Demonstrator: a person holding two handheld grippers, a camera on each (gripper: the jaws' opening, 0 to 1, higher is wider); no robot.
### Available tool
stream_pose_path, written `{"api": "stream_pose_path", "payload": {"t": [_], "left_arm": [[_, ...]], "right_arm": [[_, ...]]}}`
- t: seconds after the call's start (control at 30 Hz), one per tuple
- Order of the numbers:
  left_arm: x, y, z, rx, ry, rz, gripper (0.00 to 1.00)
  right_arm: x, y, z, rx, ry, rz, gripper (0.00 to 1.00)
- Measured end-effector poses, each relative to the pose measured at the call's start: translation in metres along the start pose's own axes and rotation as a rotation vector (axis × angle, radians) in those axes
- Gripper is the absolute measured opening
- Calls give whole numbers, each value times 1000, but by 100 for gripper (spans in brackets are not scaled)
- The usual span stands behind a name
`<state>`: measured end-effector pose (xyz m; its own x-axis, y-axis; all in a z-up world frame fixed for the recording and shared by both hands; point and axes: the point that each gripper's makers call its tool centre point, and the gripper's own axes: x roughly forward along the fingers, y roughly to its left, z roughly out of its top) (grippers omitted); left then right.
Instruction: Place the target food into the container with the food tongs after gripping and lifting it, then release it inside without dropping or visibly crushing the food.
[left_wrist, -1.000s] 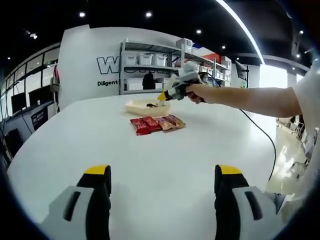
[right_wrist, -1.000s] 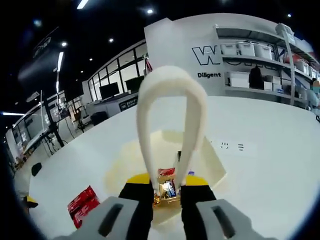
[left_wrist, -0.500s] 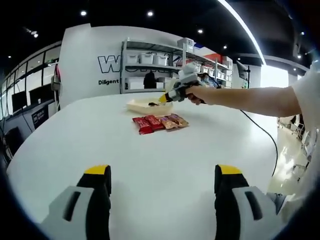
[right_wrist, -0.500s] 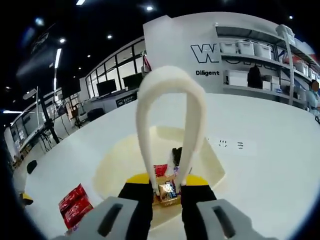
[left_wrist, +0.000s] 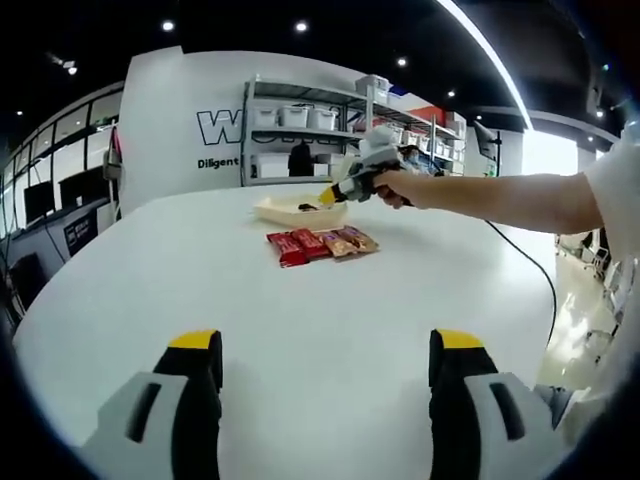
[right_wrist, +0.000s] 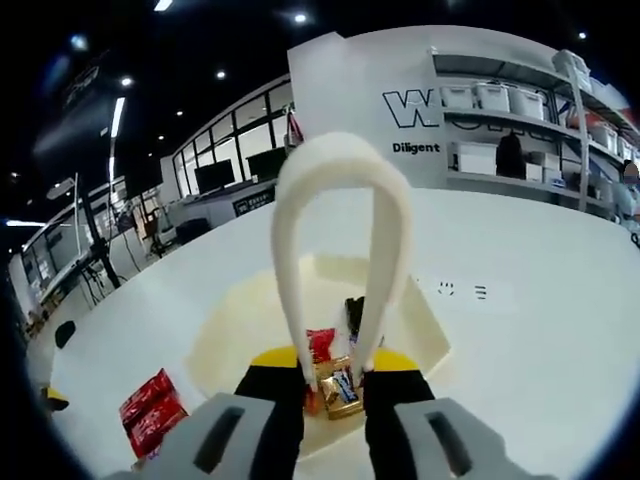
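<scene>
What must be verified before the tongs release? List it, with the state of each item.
1. White looped plastic food tongs clamped in the right gripper: ok.
2. Gold snack packet held between the tong tips: ok.
3. Packet above the inside of the cream shallow tray container, not its rim: ok.
4. Packet low enough to touch the tray floor: cannot tell.
5. Packet free of visible crushing: cannot tell, too small.
6. Left gripper open and well away from the tray: ok.
</scene>
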<state>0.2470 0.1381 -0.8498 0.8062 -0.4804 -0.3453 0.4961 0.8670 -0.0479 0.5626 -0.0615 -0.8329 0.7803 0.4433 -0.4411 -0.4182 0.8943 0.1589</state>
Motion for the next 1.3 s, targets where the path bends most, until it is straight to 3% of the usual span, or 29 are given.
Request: {"api": "stream_pose_path", "payload": {"t": [0.47,0.83,1.3], "left_arm": [[4,-12,1,2,-6,-24,84],[0,-29,3,10,-19,-52,84],[-12,-45,11,28,-47,-77,83]], "right_arm": [[-27,15,5,-1,-28,40,15],[-79,43,3,-8,-68,70,16],[-107,62,-19,5,-56,86,16]]}}
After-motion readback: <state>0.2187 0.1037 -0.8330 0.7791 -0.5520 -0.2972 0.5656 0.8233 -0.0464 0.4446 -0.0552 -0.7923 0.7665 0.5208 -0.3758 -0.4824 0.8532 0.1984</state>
